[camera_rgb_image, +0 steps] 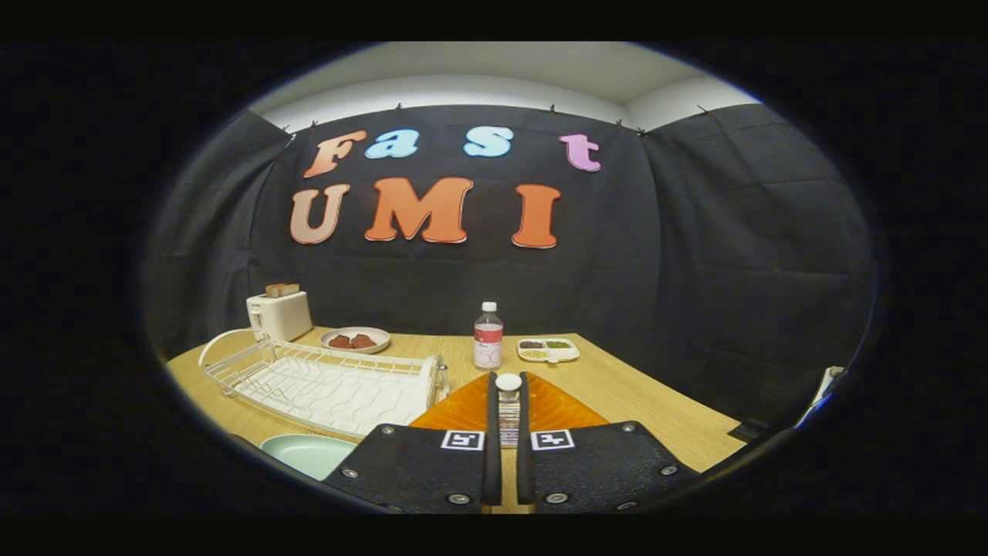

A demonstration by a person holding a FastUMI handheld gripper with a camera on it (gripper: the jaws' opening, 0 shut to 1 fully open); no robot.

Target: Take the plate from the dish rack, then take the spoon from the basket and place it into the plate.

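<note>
Tongs (508,401) are seen with the two fingers (492,432) drawn close together, a narrow gap between them; a small white-capped item (509,384) with a striped body is seen in that gap, though whether both fingers press on it cannot be told. Square black-and-white markers are carried on the finger bases; no readable writing can be made out, and the label on the clear bottle (488,334) beyond is too small to read. An orange mat (455,411) lies under the fingers on the table (656,417). A pale green plate (309,454) sits on the table beside the white dish rack (324,378) — flat, out of the rack. The spoon and basket cannot be identified.
</note>
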